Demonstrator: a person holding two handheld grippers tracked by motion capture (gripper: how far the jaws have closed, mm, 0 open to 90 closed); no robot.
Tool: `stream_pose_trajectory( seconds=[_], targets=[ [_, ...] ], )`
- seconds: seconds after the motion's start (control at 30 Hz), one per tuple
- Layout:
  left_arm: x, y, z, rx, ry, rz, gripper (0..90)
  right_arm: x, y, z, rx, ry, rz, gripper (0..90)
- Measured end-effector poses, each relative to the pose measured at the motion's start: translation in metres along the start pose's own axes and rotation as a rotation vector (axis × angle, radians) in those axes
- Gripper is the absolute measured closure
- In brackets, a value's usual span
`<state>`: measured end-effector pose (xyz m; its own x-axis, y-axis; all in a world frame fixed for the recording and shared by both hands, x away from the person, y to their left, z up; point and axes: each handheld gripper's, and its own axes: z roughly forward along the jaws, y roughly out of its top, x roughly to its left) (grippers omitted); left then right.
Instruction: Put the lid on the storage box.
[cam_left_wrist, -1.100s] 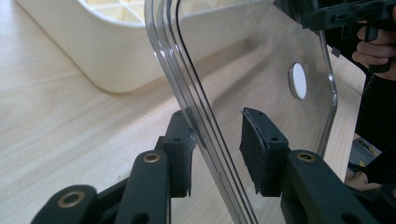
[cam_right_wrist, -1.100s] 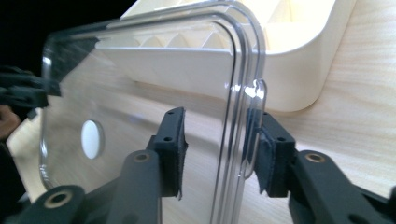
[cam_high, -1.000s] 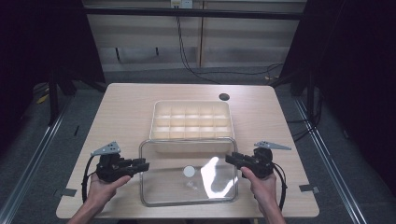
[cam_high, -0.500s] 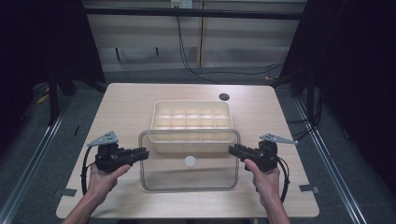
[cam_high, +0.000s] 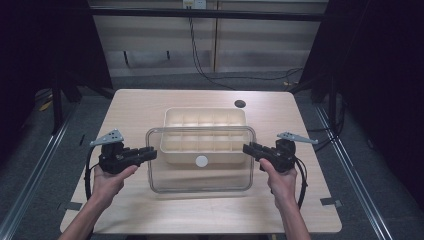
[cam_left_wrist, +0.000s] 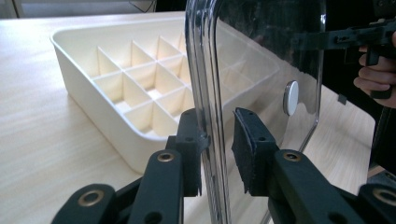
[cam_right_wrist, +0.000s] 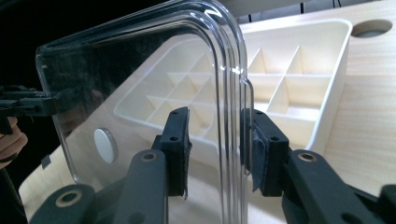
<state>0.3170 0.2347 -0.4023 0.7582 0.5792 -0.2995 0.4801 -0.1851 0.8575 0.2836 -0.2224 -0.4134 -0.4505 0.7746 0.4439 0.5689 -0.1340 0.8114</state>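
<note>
A clear plastic lid (cam_high: 200, 172) with a white round knob (cam_high: 201, 160) hangs tilted above the table, its far edge over the front of a cream divided tray (cam_high: 205, 116). My left gripper (cam_high: 150, 152) is shut on the lid's left rim (cam_left_wrist: 208, 84). My right gripper (cam_high: 247, 149) is shut on the right rim (cam_right_wrist: 229, 93); its jaws have just been closing with that rim between them. In the left gripper view my left gripper (cam_left_wrist: 217, 140) shows the tray (cam_left_wrist: 60, 42) behind the lid. In the right gripper view my right gripper (cam_right_wrist: 215, 135) shows the tray (cam_right_wrist: 336, 56) beyond.
The wooden table (cam_high: 150, 105) has a round cable hole (cam_high: 239, 104) behind the tray at the right. Tape marks (cam_high: 330, 202) sit near the front corners. Floor rails run along both sides, and cables hang at the back wall.
The lid has risen from lying flat near the table's front and moved toward the tray. Both hands have lifted with it and spread to its ends.
</note>
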Motion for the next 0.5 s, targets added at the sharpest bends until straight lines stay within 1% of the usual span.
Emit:
stream_pose_trajectory(
  seconds=[0.03,0.07,0.1,0.13,0.2,0.27,0.4,0.47,0.5],
  targets=[
    [-0.001,0.004,-0.001,-0.008,0.001,0.003,72.6,0.001,0.005,-0.001,-0.014,0.002,-0.004,63.3],
    [-0.001,0.010,-0.002,-0.013,0.004,0.014,72.6,0.001,0.007,-0.001,-0.021,0.005,-0.004,63.3],
    [-0.002,0.013,-0.002,-0.015,0.008,0.017,72.6,0.002,0.010,-0.002,-0.027,0.004,-0.002,63.3],
    [-0.002,0.013,-0.002,-0.015,0.008,0.017,72.5,0.002,0.010,-0.002,-0.027,0.004,-0.002,63.3],
    [-0.002,0.019,-0.002,-0.022,0.011,0.017,72.6,0.002,0.016,-0.002,-0.034,0.004,-0.007,63.3],
    [-0.002,0.021,-0.002,-0.018,0.015,0.023,72.2,0.002,0.020,-0.002,-0.036,0.000,-0.011,63.2],
    [0.000,0.030,0.000,-0.024,0.027,0.038,71.7,0.002,0.032,0.000,-0.041,-0.008,-0.017,62.8],
    [0.000,0.032,0.000,-0.027,0.030,0.041,71.7,0.002,0.034,0.001,-0.042,-0.008,-0.018,62.7],
    [0.002,0.034,0.001,-0.030,0.034,0.041,71.7,0.002,0.039,0.002,-0.049,-0.008,-0.019,62.5]
  ],
)
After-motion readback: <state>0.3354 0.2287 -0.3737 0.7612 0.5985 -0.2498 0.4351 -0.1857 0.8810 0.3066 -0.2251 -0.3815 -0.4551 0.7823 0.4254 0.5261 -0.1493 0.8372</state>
